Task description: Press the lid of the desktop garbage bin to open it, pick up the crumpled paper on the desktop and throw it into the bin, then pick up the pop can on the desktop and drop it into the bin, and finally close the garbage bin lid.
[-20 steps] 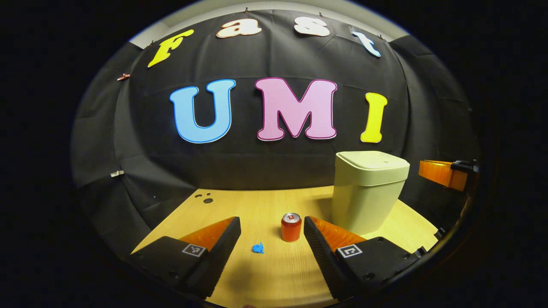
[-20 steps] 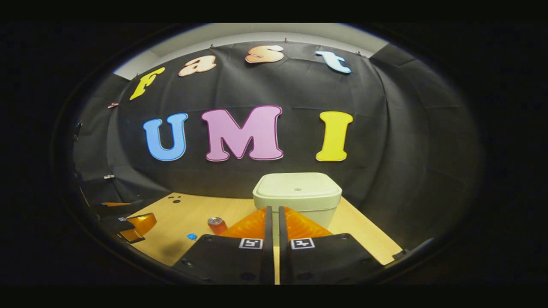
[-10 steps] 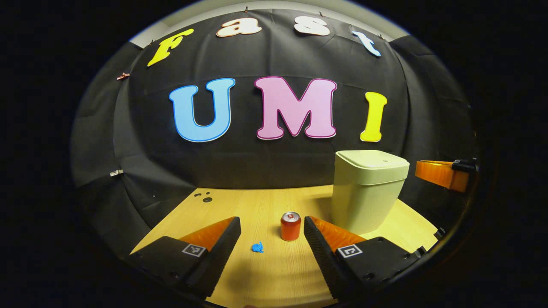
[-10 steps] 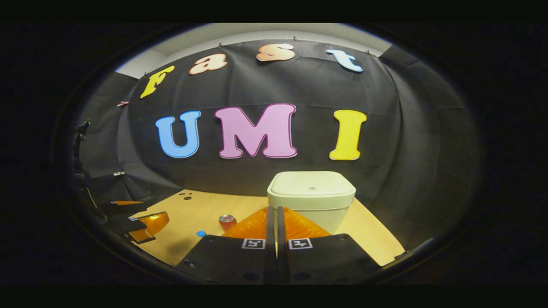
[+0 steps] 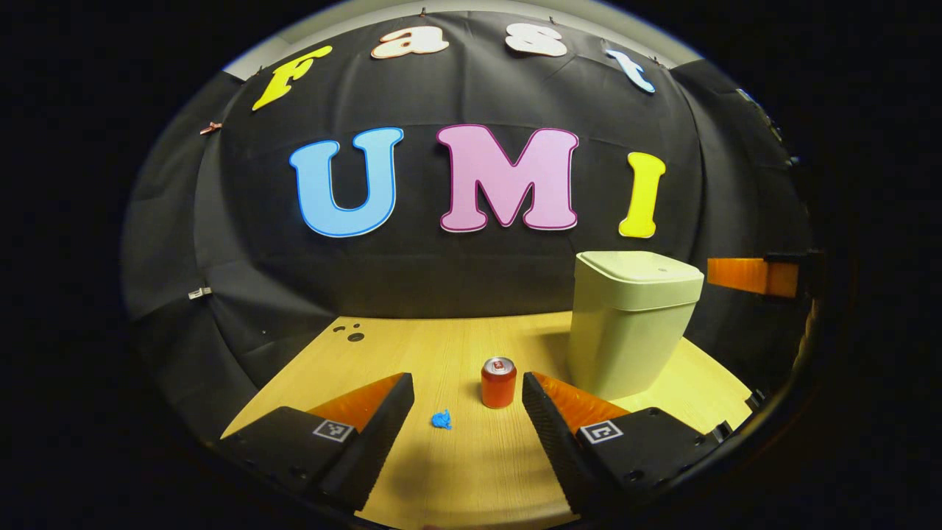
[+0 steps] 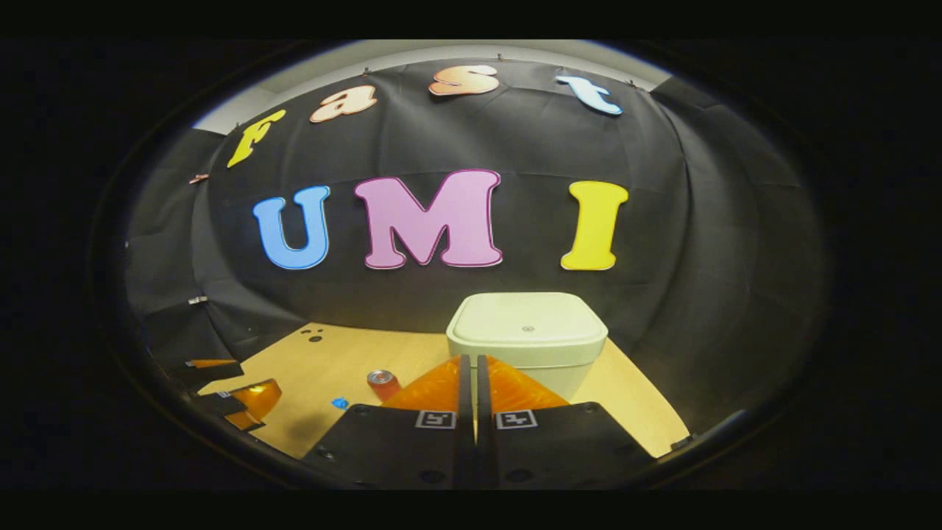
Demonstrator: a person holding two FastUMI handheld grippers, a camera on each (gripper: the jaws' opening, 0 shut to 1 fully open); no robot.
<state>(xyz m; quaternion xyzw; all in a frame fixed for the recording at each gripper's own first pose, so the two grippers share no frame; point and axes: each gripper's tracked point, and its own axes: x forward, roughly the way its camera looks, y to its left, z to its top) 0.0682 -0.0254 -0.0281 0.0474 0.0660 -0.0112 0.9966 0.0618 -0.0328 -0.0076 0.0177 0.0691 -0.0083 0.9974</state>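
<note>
A pale green garbage bin point(image 5: 629, 324) stands on the wooden desktop point(image 5: 441, 353) at the right, its lid point(image 6: 527, 322) down. A red pop can point(image 5: 499, 382) stands upright in front of the bin's left side. A small blue crumpled paper point(image 5: 441, 419) lies left of the can. My left gripper point(image 5: 468, 397) is open, hovering low near the desk's front edge, with the paper and can ahead between its fingers. My right gripper point(image 6: 471, 364) is shut on nothing, raised just in front of the bin's lid. In the left gripper view the right gripper point(image 5: 751, 274) reaches in beside the bin.
A few dark holes point(image 5: 349, 333) mark the desk's far left corner. The black cloth wall closes the back and sides. In the right gripper view, the can point(image 6: 383, 383) and paper point(image 6: 339, 403) lie left of the bin, with the left gripper point(image 6: 232, 394) beyond.
The right gripper closed the last small gap between its fingers and drifted slightly in front of the bin's lid. The left gripper dipped a little. The objects stayed put.
</note>
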